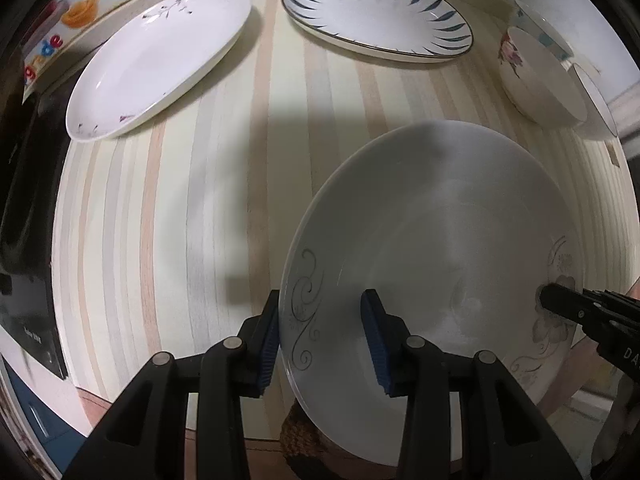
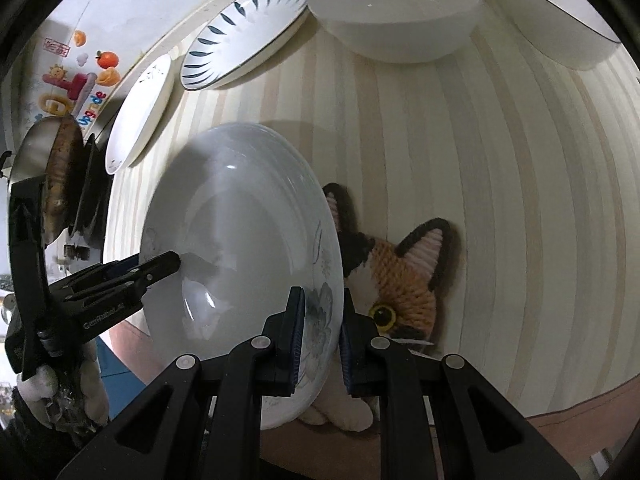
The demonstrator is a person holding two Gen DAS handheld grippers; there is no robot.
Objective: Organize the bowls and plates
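Both tongs, left [image 1: 326,336] and right [image 2: 322,340], clamp opposite rims of your floral plate [image 1: 432,248]; you're mid-carry, so lower it level onto the desk [image 1: 192,208].

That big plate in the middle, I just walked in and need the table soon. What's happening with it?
A person is holding the large flowered plate with two handheld grippers. The left gripper clamps one rim, the right gripper the opposite rim. It sits over a knitted cat mat on the striped table. Two oval plates and some bowls wait further back.
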